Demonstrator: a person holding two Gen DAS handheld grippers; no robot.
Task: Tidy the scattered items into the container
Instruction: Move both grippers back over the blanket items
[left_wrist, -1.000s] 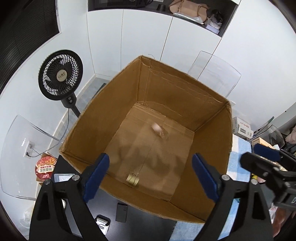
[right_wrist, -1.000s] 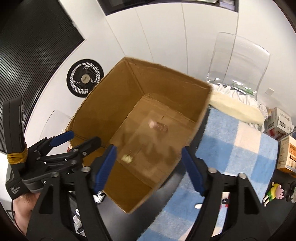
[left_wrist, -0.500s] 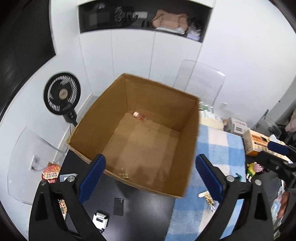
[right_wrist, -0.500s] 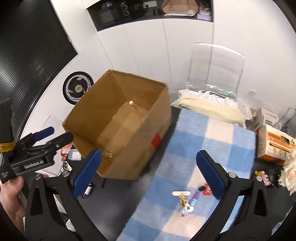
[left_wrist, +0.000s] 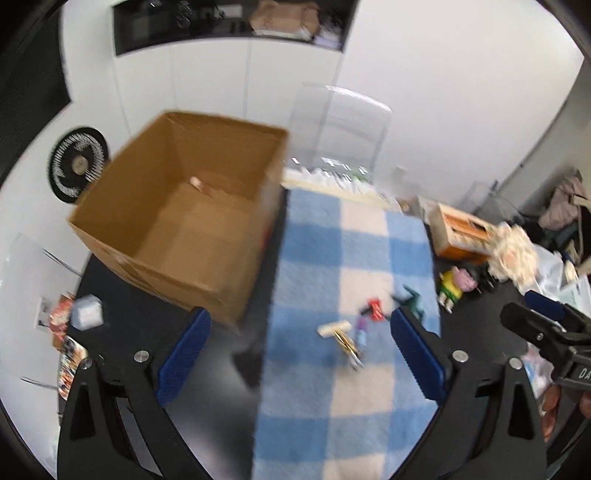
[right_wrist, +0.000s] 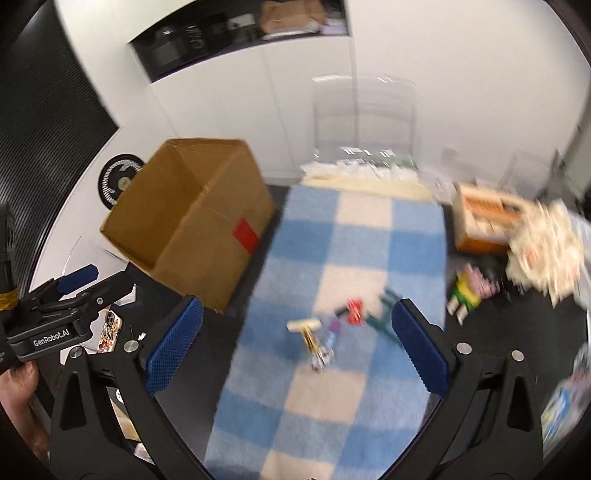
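Holding both black blue-padded tongs, left gripper (left_wrist: 301, 349) and right gripper (right_wrist: 295, 347), wide and empty, I see small, light, probably rigid scattered items (right_wrist: 325, 328) on the blue-and-cream checked blanket (right_wrist: 314, 413) beside the brown cardboard box (right_wrist: 192, 229); I'd pinch each across its middle.

The left gripper (left_wrist: 301, 349) hangs wide open and empty over the checked blanket (left_wrist: 354, 258). The cardboard box (left_wrist: 184, 218) stands at ten o'clock; small scattered items (left_wrist: 351, 332) lie between the fingers (left_wrist: 184, 350).
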